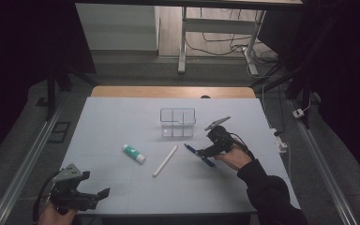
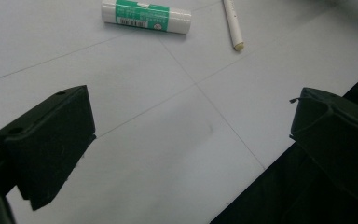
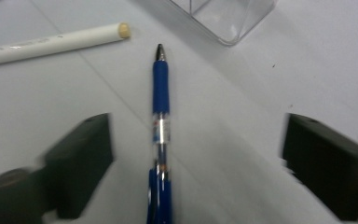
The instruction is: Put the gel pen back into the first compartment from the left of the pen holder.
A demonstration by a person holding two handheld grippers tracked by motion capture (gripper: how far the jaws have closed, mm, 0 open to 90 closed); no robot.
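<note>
- Your right gripper sits low over the blue pen, jaws wide apart on either side of its barrel, not touching it
- The blue pen lies flat on the desk, just in front of the clear divided box, its tip close to the end of the white stick
- Your left gripper is at the near left desk edge, jaws wide with nothing between them
- The glue stick lies left of the white stick

You are looking at a blue pen with a glossy clear plastic barrel and matt grip, lying on the smooth, matt counter. The organiser is showing glossy clear plastic.
</note>
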